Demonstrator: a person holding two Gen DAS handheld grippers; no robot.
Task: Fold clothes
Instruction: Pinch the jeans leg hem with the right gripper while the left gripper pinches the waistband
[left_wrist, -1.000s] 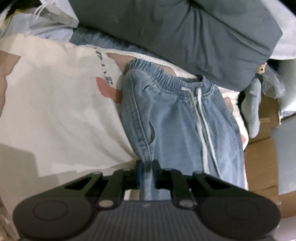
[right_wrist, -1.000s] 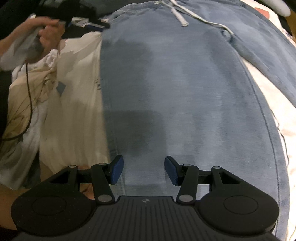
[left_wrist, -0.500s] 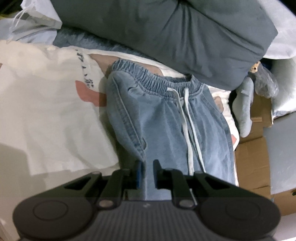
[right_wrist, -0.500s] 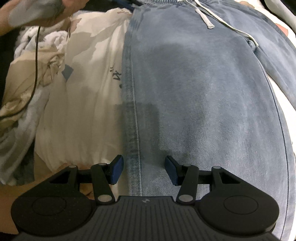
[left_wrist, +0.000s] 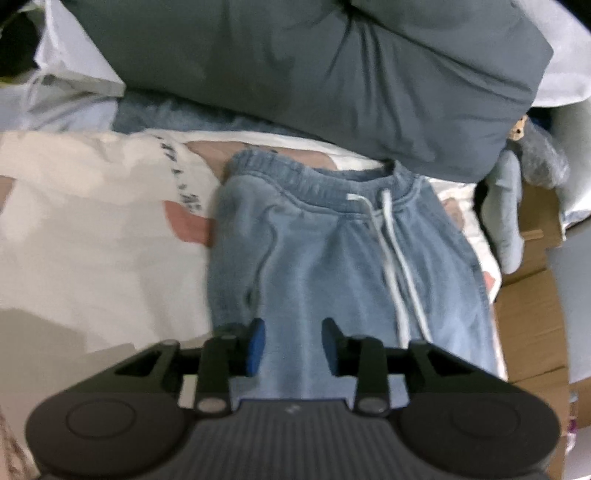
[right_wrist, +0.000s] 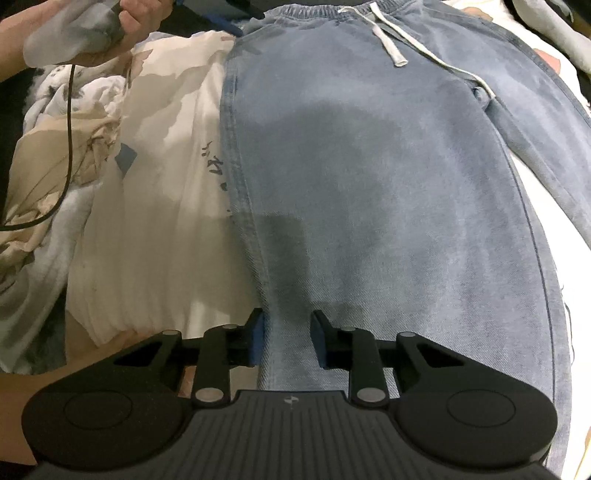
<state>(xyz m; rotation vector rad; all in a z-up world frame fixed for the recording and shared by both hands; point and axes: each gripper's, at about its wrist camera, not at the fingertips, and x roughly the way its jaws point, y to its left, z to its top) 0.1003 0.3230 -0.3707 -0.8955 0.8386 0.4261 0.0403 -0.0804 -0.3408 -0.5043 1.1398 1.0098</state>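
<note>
The jeans (right_wrist: 388, 184) lie flat on the cream bedding (left_wrist: 92, 240), waistband toward the grey pillow (left_wrist: 314, 74). Left gripper (left_wrist: 293, 345) is opening over the denim, nothing pinched; right gripper (right_wrist: 287, 338) is closing astride the side seam, not yet clamped. Soft, fairly heavy cloth: take the thick seam edge.

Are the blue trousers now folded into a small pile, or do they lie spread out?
Spread out. The blue trousers lie flat at full length on the white sheet, waistband far end; no cross fold shows.
</note>
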